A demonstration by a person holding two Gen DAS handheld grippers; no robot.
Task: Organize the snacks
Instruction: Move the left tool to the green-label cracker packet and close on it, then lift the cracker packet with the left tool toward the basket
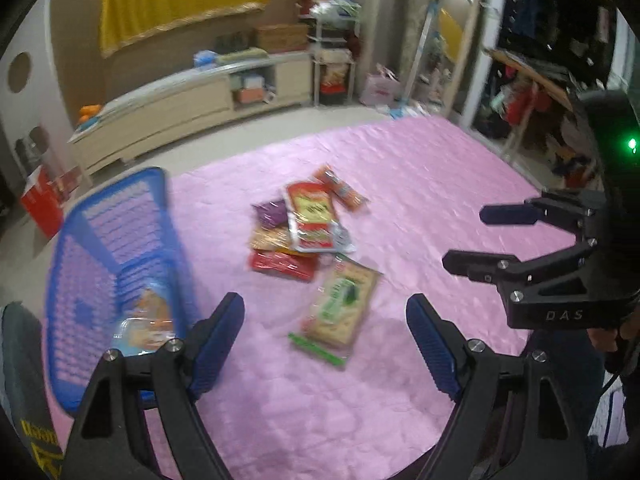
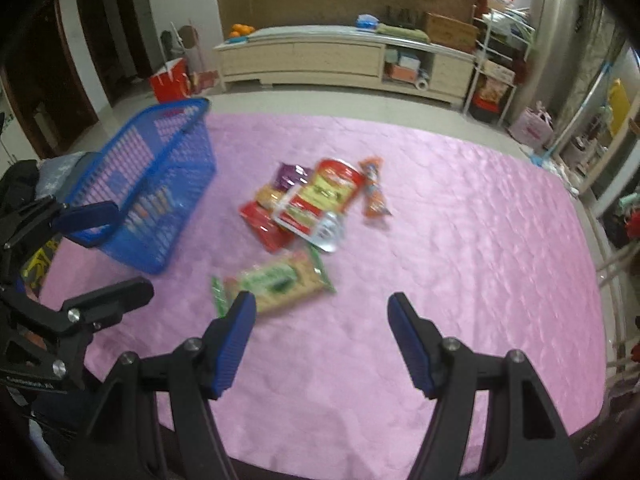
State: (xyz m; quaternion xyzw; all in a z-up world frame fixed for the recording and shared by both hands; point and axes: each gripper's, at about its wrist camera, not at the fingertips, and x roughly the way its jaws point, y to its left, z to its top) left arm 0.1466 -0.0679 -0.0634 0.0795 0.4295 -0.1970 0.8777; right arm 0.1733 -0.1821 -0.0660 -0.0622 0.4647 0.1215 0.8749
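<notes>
A pile of snack packets [image 1: 304,228] lies mid-table on the pink cloth [image 1: 420,200]; it also shows in the right wrist view [image 2: 308,204]. A green-and-tan cracker pack [image 1: 340,312] [image 2: 276,282] lies nearer me, apart from the pile. An orange packet [image 1: 340,188] [image 2: 374,192] lies at the pile's far side. A blue basket [image 1: 116,264] [image 2: 152,184] stands at the left and holds one packet [image 1: 148,320]. My left gripper [image 1: 324,344] is open and empty, above the cloth near the cracker pack. My right gripper [image 2: 320,340] is open and empty; it also shows in the left wrist view [image 1: 472,236].
A low wooden cabinet [image 2: 340,60] runs along the far wall. A red bag [image 2: 168,80] stands on the floor beyond the basket. Shelves [image 2: 496,60] and a mirror [image 1: 460,32] stand at the right. The table's near edge is just below the grippers.
</notes>
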